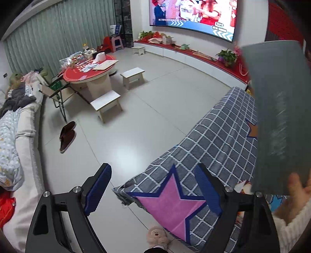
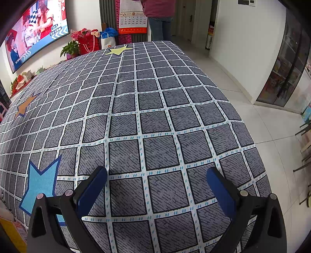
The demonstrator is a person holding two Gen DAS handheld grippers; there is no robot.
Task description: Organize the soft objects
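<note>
Blanket (image 2: pixel 147 109) fills right view; left adds teddy (image 1: pixel 156 238).

**2 wrist views, 1 shared checked cloth**

The left wrist camera looks forward and down past its tool (image 1: pixel 153 186), from beside the near corner of the checked cloth (image 1: pixel 219 136), across the tiled floor (image 1: pixel 136 120) toward the television (image 1: pixel 194 13) on the far wall. The right wrist camera sits close above the same cloth (image 2: pixel 155 116), facing along its length toward a wall calendar (image 2: pixel 133 21). Both views share the cloth and the television (image 2: pixel 37 29); the orange star (image 1: pixel 252 130) (image 2: pixel 24 108) is probably the same in each.
</note>
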